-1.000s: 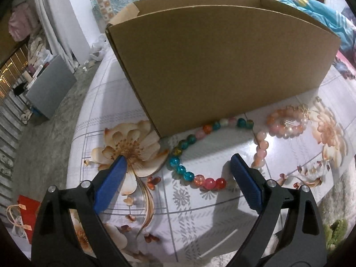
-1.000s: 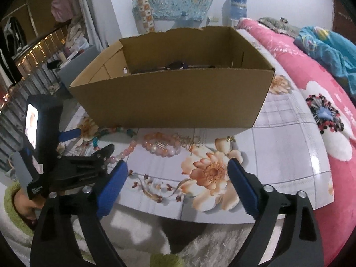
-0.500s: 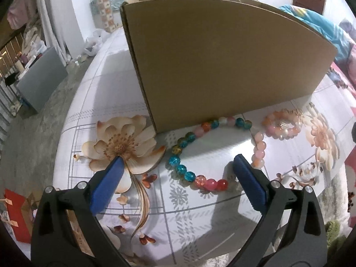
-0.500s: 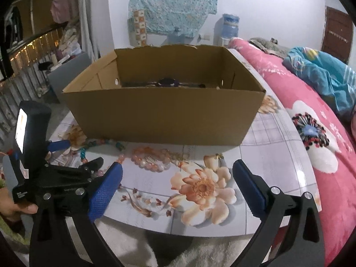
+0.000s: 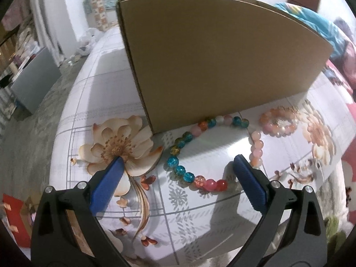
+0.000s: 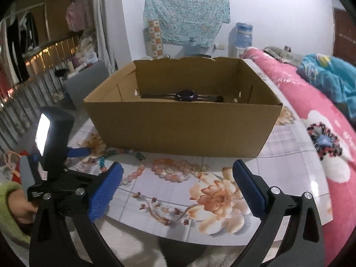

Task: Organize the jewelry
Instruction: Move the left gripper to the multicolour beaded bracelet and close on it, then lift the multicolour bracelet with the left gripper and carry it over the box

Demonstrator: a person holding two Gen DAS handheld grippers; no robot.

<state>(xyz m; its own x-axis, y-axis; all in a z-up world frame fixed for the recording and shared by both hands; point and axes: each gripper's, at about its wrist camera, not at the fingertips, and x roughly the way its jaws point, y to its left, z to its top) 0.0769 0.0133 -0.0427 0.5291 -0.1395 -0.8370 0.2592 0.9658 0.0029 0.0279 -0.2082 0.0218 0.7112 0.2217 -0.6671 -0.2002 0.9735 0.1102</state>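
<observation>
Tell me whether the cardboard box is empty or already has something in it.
Not empty. The right wrist view looks over the open top of the cardboard box and shows a dark wristwatch lying flat inside, near the back wall.

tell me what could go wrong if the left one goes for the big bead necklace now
The colourful bead necklace lies in a wide loop with its far beads right against the cardboard box, so the open left hand-held gripper may pinch only one strand and drag the rest. One end of the strand runs close to the small pink bracelet, which could get pulled along. The box wall is tall, so a dangling strand may catch its rim.
</observation>
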